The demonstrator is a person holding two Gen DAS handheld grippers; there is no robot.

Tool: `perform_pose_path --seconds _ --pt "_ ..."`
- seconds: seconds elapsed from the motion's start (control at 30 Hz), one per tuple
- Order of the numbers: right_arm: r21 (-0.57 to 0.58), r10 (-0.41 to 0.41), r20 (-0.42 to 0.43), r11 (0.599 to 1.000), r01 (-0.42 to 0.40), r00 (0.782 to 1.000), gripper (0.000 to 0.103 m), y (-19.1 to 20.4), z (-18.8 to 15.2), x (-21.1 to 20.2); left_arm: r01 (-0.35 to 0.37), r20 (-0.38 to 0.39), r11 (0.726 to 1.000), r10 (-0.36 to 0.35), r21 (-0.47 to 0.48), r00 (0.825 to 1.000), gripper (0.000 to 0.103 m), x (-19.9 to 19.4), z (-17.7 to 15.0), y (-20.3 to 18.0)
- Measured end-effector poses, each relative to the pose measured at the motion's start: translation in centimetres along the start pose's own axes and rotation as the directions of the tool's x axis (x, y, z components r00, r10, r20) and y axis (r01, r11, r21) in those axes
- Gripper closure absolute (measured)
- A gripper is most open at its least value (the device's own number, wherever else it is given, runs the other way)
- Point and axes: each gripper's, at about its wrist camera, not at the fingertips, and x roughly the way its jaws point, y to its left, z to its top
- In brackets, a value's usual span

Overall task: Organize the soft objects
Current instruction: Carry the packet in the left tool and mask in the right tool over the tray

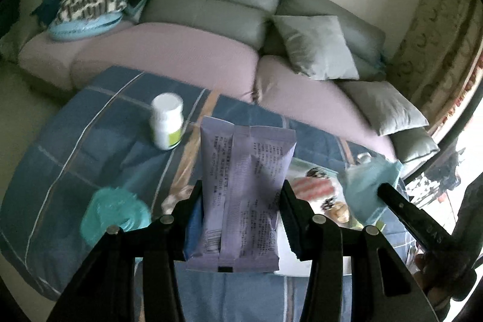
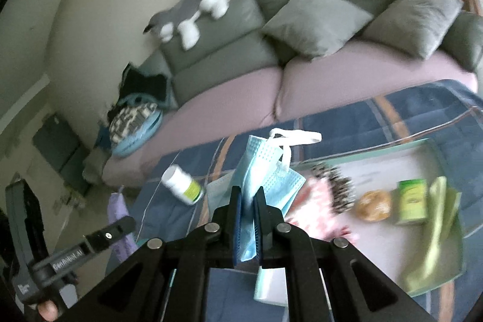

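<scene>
The blue plaid blanket runs up to the sofa's pink seat edge, with a white bottle near that far edge and a glass tray on the right. The left gripper is raised, fingers clamped on a purple packet; the right gripper pinches a blue face mask above the tray's left edge

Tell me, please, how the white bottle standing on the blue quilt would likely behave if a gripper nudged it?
The white bottle stands upright on a soft, rumpled blue quilt, so it would probably tip rather than slide. Being round, it would likely roll once down. Its smooth plastic sides may slip in a loose grip.
</scene>
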Motion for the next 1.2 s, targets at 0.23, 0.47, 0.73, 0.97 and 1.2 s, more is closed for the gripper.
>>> perform_pose_path --seconds 0.23,0.47,0.73,0.97,1.2 --pt "0.103 -0.139 0.079 0.986 0.131 0.987 0.095 -5.8 1.1 -4.6 0.071 -0.03 0.99 -0.068 0.12 0.997 0.054 1.4 0.5 -5.7" --pt "0.2 -0.238 0.11 0.956 0.213 0.965 0.095 -10.1 1.3 -7.9 0.131 -0.108 0.974 -0.112 0.186 0.988 0.054 4.3 0.0 -9.8" --pt "0.219 -0.248 0.041 0.947 0.234 0.968 0.095 -11.6 1.0 -6.4 0.17 -0.198 0.965 -0.13 0.199 0.971 0.054 7.4 -2.0 -11.5" --pt "0.211 -0.237 -0.1 0.944 0.253 0.966 0.095 -12.3 -0.4 -1.9 0.174 -0.272 0.963 -0.114 0.208 0.956 0.054 10.8 -3.9 -11.7" --pt "0.189 -0.232 -0.266 0.939 0.287 0.936 0.095 -12.8 -2.2 2.5 0.161 -0.364 0.963 -0.074 0.214 0.929 0.054 13.7 -6.1 -11.4"
